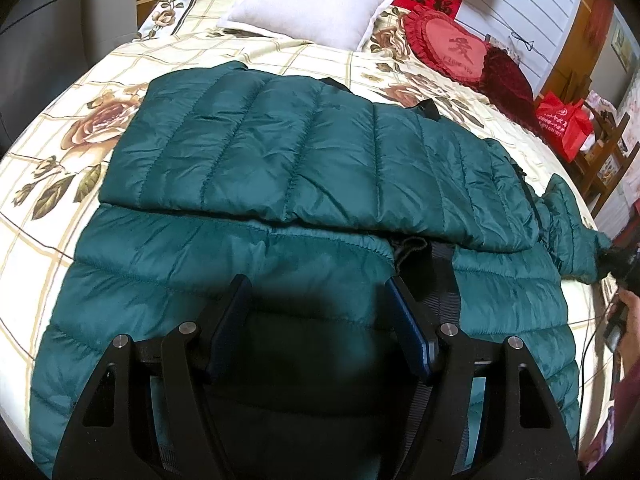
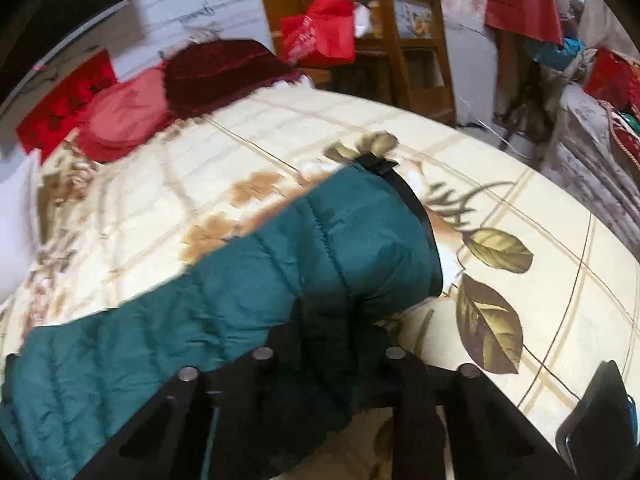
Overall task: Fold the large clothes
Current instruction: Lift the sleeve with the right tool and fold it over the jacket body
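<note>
One large bed (image 1: pixel 52 208), spread with a cream flowered cover, fills both views and carries everything else. Across it lies the green padded jacket (image 1: pixel 280 152), the thing to be folded: in the left wrist view one quilted panel is already turned over and lies flat on the lower half, its edge running across the middle, so one fold appears done. A sleeve (image 2: pixel 352 248) stretches out to the side over bare cover, black cuff (image 2: pixel 416 208) at its end, not yet brought in over the body. That sleeve, and most likely a further fold or two to make a compact bundle, are what remain; I judge the job somewhere short of halfway.

At the head of the bed sit a grey pillow (image 1: pixel 316 8) and two red heart cushions (image 1: pixel 448 46), well apart from the jacket, with a red bag (image 1: pixel 564 124) beyond the bed's edge.

Left gripper (image 1: pixel 316 292) hovers over the near half of the jacket, jaws apart, with nothing pinched between them. Right gripper (image 2: pixel 328 364) sits on the sleeve short of the cuff, its jaws drawn together with the green fabric bunched between them, so it seems clamped on the sleeve, though the blur hides the pads themselves.
</note>
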Tool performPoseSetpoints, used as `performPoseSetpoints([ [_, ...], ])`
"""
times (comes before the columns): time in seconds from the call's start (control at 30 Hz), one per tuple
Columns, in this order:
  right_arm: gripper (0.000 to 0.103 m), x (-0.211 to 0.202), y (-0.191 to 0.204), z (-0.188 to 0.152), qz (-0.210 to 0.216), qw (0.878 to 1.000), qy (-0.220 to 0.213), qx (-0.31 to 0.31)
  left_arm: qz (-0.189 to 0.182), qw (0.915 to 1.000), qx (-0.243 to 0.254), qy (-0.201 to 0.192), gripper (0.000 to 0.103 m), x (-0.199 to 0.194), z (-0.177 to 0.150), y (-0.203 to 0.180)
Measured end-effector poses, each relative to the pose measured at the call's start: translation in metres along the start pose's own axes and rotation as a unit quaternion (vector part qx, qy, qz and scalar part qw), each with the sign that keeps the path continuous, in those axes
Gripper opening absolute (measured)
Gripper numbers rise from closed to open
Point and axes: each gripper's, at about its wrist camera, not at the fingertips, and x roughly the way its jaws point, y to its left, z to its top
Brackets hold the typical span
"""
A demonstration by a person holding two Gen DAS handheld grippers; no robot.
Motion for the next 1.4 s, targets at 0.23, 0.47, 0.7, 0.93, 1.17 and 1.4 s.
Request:
performPoseSetpoints([
  [0.23,0.016,-0.071,0.034,-0.003,0.120,0.991,-0.039,-0.042,0.012,0.9997,-0.004,-0.019,0.069,-0.019,0.007,0.011],
  [0.47,0.016,-0.132,0.098,-0.021,0.204,0.973,-0.039,-0.103,0.019,0.9994,-0.015,-0.025,0.069,-0.033,0.012,0.023],
  [0.7,0.015,-0.173,0.173,-0.056,0.273,0.948,-0.017,-0.162,0.033,0.9988,-0.020,-0.031,0.069,-0.043,0.010,0.037],
  [0.93,0.016,-0.196,0.259,-0.104,0.327,0.918,0.017,-0.224,0.040,0.9983,-0.028,-0.031,0.069,-0.046,0.012,0.053],
  [1.17,0.015,-0.190,0.347,-0.170,0.357,0.890,0.056,-0.278,0.039,0.9977,-0.047,-0.031,0.069,-0.046,0.012,0.074],
  [1.4,0.016,-0.159,0.414,-0.237,0.349,0.877,0.123,-0.307,0.041,0.9965,-0.069,-0.024,0.069,-0.043,0.011,0.095],
])
